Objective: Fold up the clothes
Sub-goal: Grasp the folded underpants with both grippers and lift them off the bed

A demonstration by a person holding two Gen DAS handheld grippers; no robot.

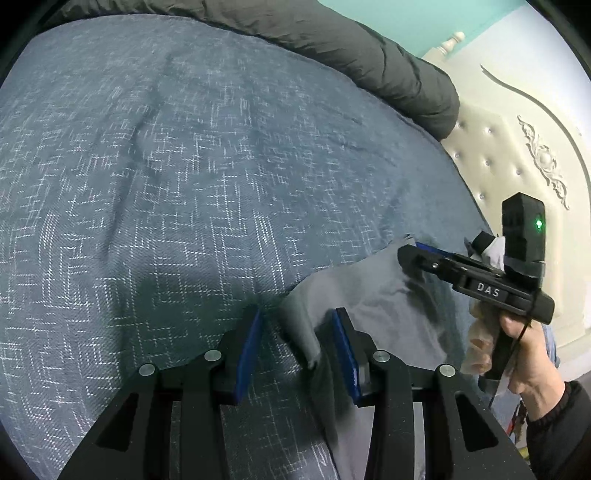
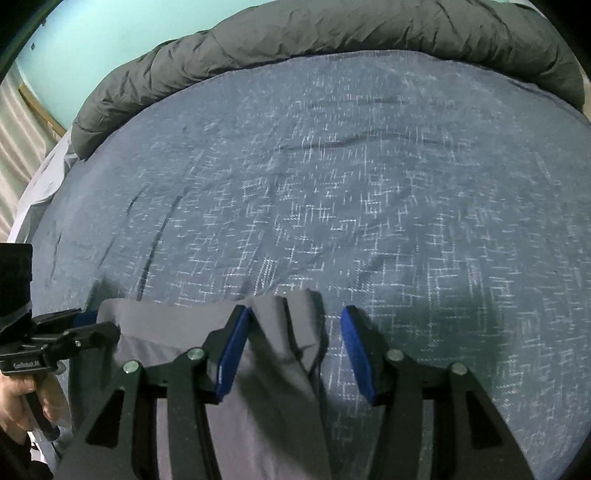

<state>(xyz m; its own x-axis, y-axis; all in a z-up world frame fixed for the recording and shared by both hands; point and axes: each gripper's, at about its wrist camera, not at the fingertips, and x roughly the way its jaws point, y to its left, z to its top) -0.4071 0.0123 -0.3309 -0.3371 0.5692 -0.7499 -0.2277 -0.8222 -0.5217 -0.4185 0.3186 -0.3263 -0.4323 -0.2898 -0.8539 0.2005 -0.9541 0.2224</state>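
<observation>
A grey garment [image 1: 373, 295] lies on the blue patterned bed cover [image 1: 184, 166], near the bed's front edge. My left gripper [image 1: 297, 317] is open, and a raised fold of the grey cloth stands between its blue pads, close to the right pad [image 1: 345, 354]. In the right wrist view the garment [image 2: 207, 325] spreads left and down. My right gripper [image 2: 295, 317] is open, straddling the garment's right corner, with the left pad [image 2: 231, 354] over the cloth. The right gripper also shows in the left wrist view [image 1: 410, 251], and the left gripper in the right wrist view [image 2: 103, 325].
A rolled dark grey duvet [image 2: 314, 33] runs along the far edge of the bed. A cream tufted headboard [image 1: 517, 147] stands at the right in the left wrist view. A curtain [image 2: 18, 155] hangs at the far left.
</observation>
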